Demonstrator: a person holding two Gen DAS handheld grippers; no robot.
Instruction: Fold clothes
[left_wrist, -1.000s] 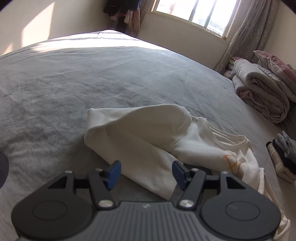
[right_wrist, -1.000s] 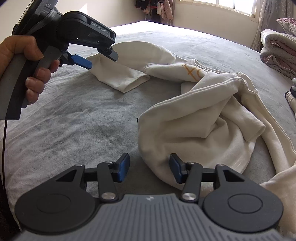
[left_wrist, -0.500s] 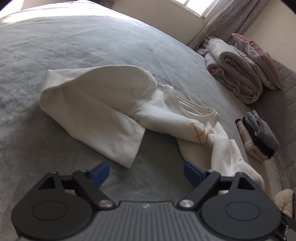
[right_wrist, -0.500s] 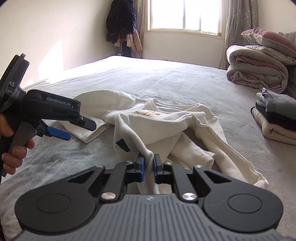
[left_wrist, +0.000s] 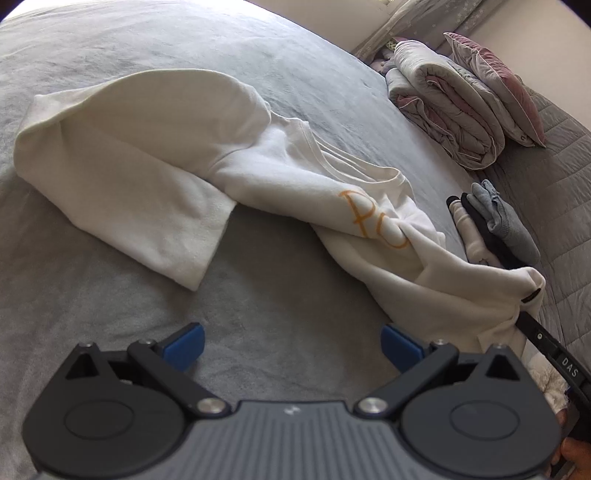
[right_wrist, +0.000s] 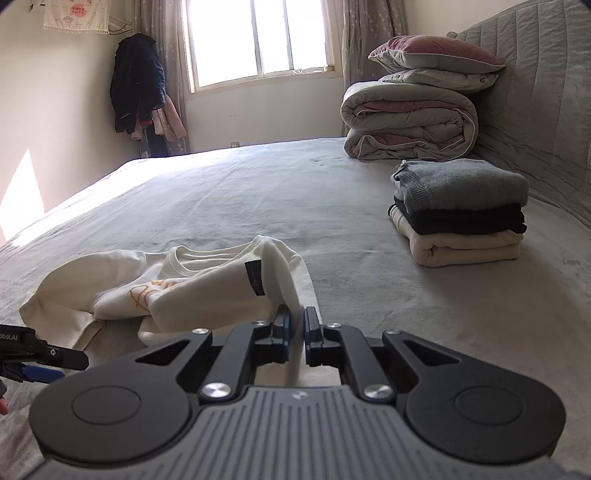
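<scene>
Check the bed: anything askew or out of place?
Only the cream sweatshirt with orange lettering: crumpled and twisted on the grey bedspread, one edge pinched in the right gripper. The folded clothes stack sits neat.

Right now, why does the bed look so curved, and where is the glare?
Left wrist view: the fisheye lens bows the bed, with dark corners. Right wrist view: the window is blown out white and a sun patch lights the wall.

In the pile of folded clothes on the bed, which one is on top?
The grey knitted sweater is on top of the folded stack. Under it lies a black garment, and the cream one sits at the bottom, on the grey bedspread.
</scene>
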